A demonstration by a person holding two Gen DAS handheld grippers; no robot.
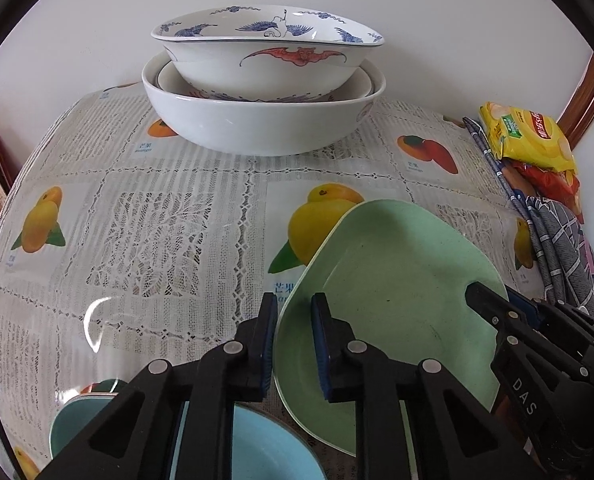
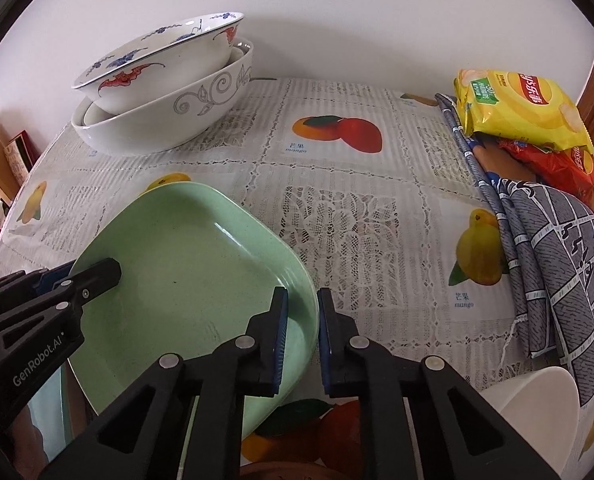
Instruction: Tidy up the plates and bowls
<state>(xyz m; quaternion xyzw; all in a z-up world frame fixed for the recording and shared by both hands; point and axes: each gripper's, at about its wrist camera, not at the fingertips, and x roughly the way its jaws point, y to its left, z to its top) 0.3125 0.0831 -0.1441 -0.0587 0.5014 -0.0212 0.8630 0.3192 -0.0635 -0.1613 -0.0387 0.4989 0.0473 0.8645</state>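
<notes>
A green square plate [image 1: 393, 304] is held tilted above the table, and it also shows in the right wrist view [image 2: 185, 280]. My left gripper [image 1: 294, 344] is shut on its left rim. My right gripper [image 2: 301, 340] is shut on its right rim; its finger also shows in the left wrist view [image 1: 493, 308]. A stack of white bowls [image 1: 265, 80] stands at the back by the wall, the top one painted with blue cranes and a red bat. A blue plate [image 1: 265, 440] lies under my left gripper.
Snack bags [image 2: 525, 108] and a folded grey cloth [image 2: 553, 264] lie on the table's right side. A white bowl [image 2: 537, 412] sits at the near right. The lace, fruit-printed tablecloth [image 2: 337, 232] covers the table. The wall is close behind the bowls.
</notes>
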